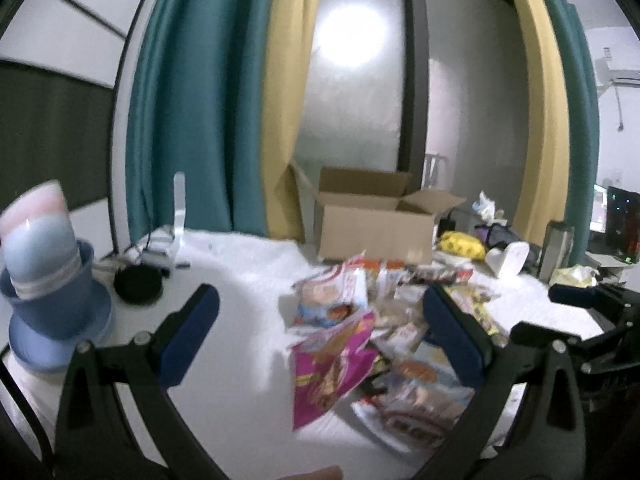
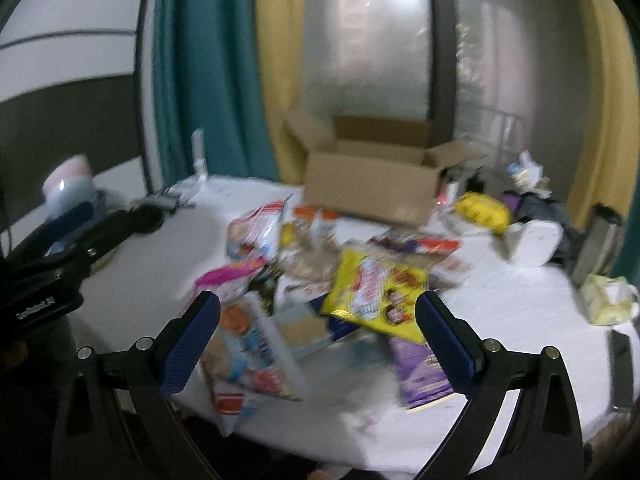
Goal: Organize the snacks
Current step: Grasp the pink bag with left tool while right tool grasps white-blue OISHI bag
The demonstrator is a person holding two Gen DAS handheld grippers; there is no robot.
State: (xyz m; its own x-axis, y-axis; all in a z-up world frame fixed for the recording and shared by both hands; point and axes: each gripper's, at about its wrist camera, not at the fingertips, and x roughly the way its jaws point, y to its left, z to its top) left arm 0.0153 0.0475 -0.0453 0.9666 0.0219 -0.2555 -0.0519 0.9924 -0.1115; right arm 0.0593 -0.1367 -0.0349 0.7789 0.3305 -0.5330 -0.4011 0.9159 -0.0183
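Note:
A heap of snack packets lies on a white-covered table (image 1: 240, 264). In the left wrist view a magenta packet (image 1: 328, 364) lies nearest, with a pale blue-and-red packet (image 1: 332, 292) behind it. In the right wrist view a yellow packet (image 2: 376, 292) tops the pile, a purple box (image 2: 420, 372) lies beside it, and an orange-and-blue packet (image 2: 244, 352) lies at the front left. An open cardboard box (image 1: 376, 220) (image 2: 368, 180) stands behind the pile. My left gripper (image 1: 320, 320) is open above the pile's left side. My right gripper (image 2: 318, 328) is open over the pile, holding nothing.
Stacked blue and pink bowls (image 1: 44, 264) and a black round object (image 1: 138, 284) sit at the table's left. A yellow bag (image 2: 482, 210), a white object (image 2: 532, 242), a metal flask (image 2: 596, 240) and a crumpled yellow wrapper (image 2: 608, 298) crowd the right. Curtains hang behind.

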